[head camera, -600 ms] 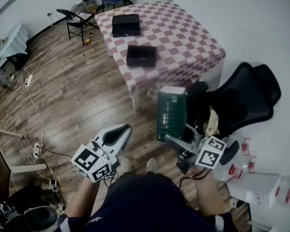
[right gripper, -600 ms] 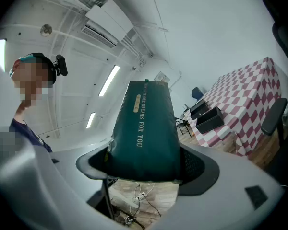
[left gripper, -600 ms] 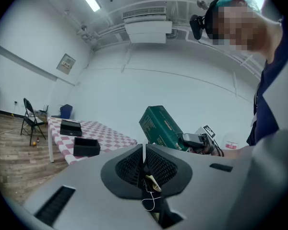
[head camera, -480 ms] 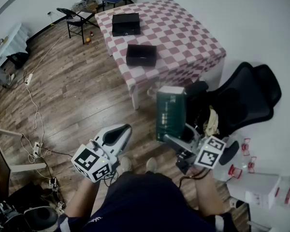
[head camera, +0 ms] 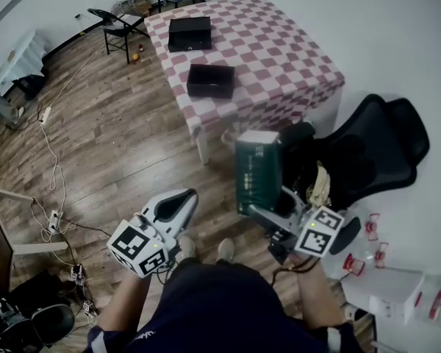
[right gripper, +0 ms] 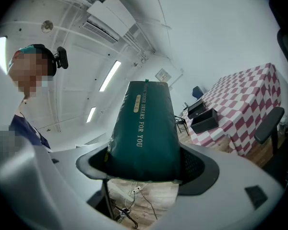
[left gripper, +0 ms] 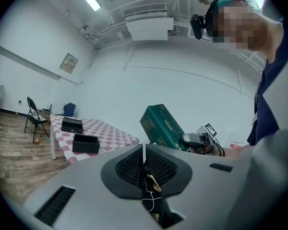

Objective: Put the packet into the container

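Observation:
A dark green packet [head camera: 258,170] stands upright in the air, with my right gripper [head camera: 268,210] shut on its lower end; in the right gripper view the packet [right gripper: 145,128] fills the space between the jaws. My left gripper [head camera: 178,204] is shut with nothing in it and is held over the wooden floor, left of the packet. In the left gripper view the jaws meet at the middle and the packet [left gripper: 162,127] shows beyond them. Two black containers sit on the checked table [head camera: 279,57]: an open one [head camera: 210,80] near the front edge and another [head camera: 189,33] farther back.
A black office chair [head camera: 367,153] stands right of the packet, against a white wall. Folding chairs [head camera: 114,26] stand at the far side of the room. Cables [head camera: 50,168] run along the wooden floor at the left. A white box [head camera: 397,294] and red clips [head camera: 373,230] lie at the lower right.
The view has shifted slightly; the table and containers sit a little higher and farther left in frame. Both grippers and the packet hold nearly the same pose.

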Motion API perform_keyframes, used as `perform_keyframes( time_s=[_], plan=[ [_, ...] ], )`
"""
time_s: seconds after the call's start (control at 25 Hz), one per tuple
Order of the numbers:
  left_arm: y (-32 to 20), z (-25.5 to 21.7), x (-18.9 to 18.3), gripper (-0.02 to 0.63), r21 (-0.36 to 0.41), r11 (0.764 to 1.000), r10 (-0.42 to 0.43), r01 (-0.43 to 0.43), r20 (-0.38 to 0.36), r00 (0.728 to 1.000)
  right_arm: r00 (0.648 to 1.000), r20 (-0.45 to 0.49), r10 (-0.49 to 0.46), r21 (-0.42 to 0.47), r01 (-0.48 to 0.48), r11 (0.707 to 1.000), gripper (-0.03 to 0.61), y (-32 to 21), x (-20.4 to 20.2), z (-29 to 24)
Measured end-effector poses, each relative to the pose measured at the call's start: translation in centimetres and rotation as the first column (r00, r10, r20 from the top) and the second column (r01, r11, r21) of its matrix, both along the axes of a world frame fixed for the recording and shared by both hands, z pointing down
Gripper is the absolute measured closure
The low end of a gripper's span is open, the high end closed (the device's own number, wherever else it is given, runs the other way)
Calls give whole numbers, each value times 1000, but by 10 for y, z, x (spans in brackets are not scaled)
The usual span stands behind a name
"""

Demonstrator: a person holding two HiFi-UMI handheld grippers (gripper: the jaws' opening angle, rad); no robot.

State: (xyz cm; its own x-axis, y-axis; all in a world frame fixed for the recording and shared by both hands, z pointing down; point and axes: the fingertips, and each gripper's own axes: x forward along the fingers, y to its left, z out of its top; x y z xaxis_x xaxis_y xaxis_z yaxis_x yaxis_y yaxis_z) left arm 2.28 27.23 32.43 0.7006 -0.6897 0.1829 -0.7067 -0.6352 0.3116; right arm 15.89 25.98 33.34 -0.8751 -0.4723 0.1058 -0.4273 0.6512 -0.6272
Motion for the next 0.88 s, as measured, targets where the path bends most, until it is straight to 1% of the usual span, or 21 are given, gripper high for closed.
perform_keyframes(
  time_s=[0.36, 0.52, 0.68, 0.88],
  plan=[
    [4, -1, 33, 563, 8, 999, -41, 41, 31, 999, 1000, -13, -22, 24, 23, 999, 173, -3, 45, 3],
    [1, -3, 41, 563, 17, 998, -55, 55, 47, 997, 1000, 2, -28, 25, 28, 999, 173, -8, 61, 5],
    [-8, -6, 47, 563, 30, 998, -59, 57, 59, 997, 999, 4, -34, 22, 34, 999, 173, -18, 68, 9],
    [-27, -3, 44, 563, 32, 997, -71, 69, 49, 996, 999, -12, -42, 24, 42, 999, 173, -36, 64, 12]
  ],
)
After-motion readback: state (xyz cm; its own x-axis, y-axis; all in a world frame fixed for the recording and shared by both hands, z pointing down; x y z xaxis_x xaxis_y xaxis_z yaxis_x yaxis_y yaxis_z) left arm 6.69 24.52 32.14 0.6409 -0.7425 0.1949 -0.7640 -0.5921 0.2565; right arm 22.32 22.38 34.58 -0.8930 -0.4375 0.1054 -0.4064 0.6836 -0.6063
